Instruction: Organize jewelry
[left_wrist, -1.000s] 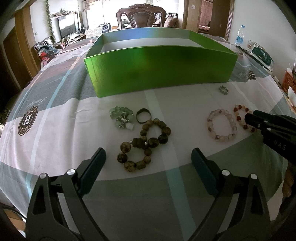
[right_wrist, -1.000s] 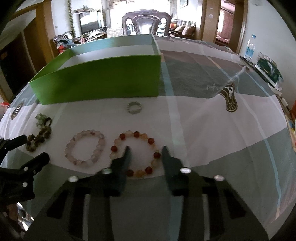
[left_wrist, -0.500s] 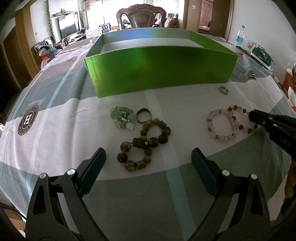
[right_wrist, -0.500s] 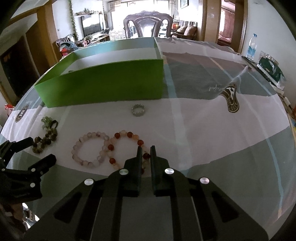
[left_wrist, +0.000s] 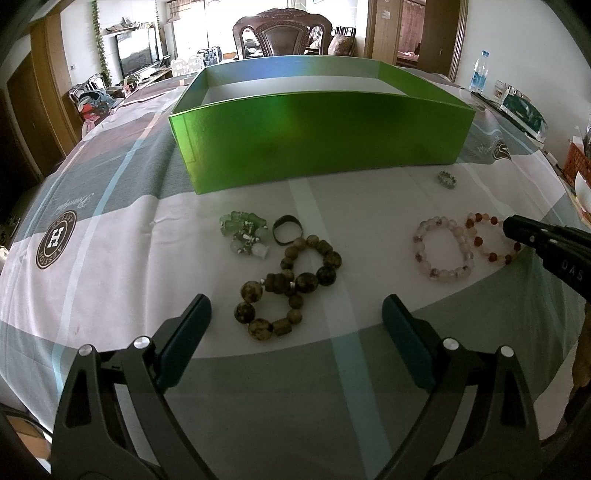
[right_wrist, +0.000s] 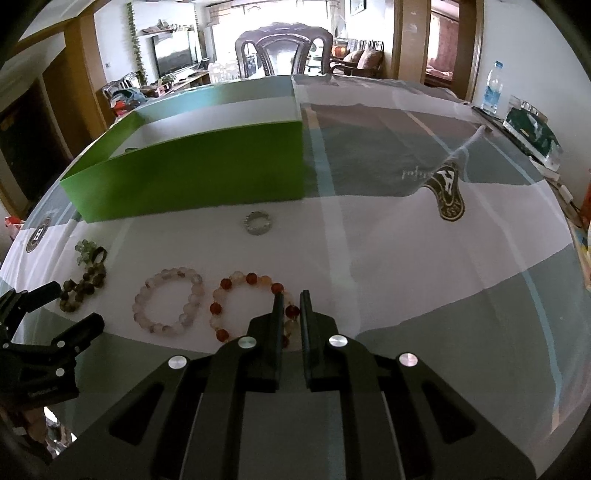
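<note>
Right tongs (right_wrist: 290, 308) narrowed onto red-and-cream bracelet (right_wrist: 236, 291) (beads pinched between pads), left tongs (left_wrist: 295, 317) wide above olive beads (left_wrist: 288, 284)

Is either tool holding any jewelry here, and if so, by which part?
The right tool is shut on the red and orange bead bracelet, pinching its near-right stretch of beads. The left tool is open and holds nothing.

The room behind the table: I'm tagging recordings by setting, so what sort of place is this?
Most likely a home's dining and living area. A carved wooden dining chair stands at the far side of the cloth-covered table, a television sits on a low unit, and a sofa with cushions shows beyond.
</note>
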